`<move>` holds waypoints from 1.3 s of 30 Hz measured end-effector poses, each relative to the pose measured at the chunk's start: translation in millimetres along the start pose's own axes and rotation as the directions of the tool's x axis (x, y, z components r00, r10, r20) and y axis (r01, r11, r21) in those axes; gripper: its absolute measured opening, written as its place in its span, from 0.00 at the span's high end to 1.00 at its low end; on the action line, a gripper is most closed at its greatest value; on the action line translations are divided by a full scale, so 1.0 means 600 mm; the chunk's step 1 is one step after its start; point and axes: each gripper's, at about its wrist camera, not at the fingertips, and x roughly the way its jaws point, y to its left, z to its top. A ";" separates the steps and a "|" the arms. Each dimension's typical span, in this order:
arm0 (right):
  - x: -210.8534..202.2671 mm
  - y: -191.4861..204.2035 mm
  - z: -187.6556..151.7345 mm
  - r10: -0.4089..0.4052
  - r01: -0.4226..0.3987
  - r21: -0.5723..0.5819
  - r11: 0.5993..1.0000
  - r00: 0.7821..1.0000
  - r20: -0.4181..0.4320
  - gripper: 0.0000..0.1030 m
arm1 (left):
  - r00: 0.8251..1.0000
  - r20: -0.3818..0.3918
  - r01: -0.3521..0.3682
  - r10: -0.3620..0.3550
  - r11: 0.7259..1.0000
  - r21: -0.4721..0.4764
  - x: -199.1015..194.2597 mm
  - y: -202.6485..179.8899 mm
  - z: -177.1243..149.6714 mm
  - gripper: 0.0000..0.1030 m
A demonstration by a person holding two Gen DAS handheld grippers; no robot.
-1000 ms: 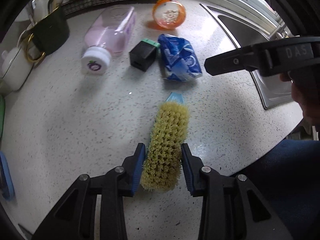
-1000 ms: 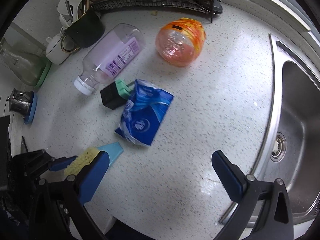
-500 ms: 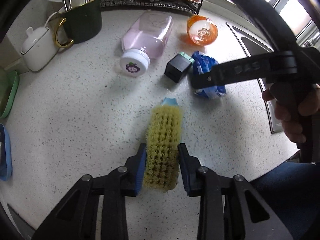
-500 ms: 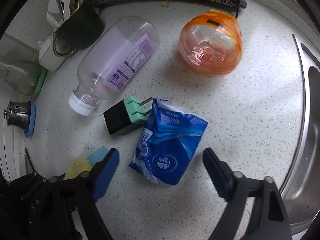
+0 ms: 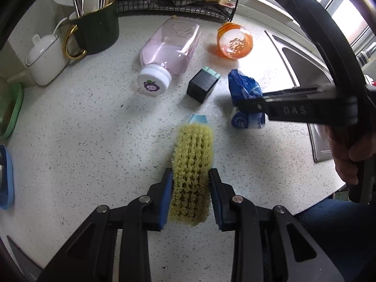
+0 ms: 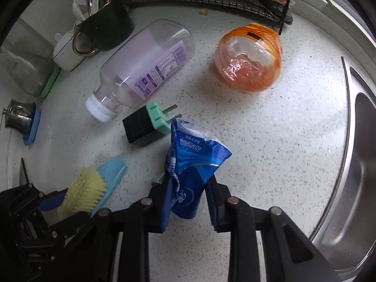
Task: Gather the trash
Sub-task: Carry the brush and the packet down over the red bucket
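A crumpled blue tissue packet (image 6: 190, 171) lies on the speckled counter, squeezed between the pads of my right gripper (image 6: 189, 199), whose jaws are closing on it. The same packet (image 5: 244, 91) shows in the left wrist view, partly behind the right gripper's arm. My left gripper (image 5: 190, 197) is shut on a scrub brush (image 5: 191, 171) with yellow bristles and a light blue handle, held a little above the counter. An empty clear bottle with a purple label (image 6: 145, 68) and a crushed orange plastic cup (image 6: 249, 58) lie further back.
A black and green plug adapter (image 6: 146, 125) sits beside the packet. A dark mug with utensils (image 5: 96, 33), a white pot (image 5: 45, 58) and a wire rack (image 5: 178, 2) line the back. The steel sink (image 6: 357, 164) is at the right. A hand (image 5: 350, 155) holds the right gripper.
My right gripper came down over the blue packet and its wide jaws closed onto it, crumpling it. My left gripper lifted the brush slightly.
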 end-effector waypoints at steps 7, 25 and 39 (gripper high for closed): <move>-0.057 -0.024 -0.057 0.016 -0.016 -0.014 1.000 0.999 0.039 0.78 | 0.999 0.036 0.005 -0.006 1.000 0.017 -0.031 -0.029 -0.003 0.73; -0.170 -0.078 -0.226 0.017 -0.016 -0.014 1.000 0.990 0.138 0.78 | 0.995 0.098 -0.046 0.032 0.987 0.152 -0.084 -0.218 -0.053 0.73; -0.238 -0.150 -0.419 0.054 -0.046 -0.055 0.997 0.985 0.162 0.78 | 0.989 0.108 -0.112 0.099 0.987 0.118 -0.107 -0.391 -0.190 0.73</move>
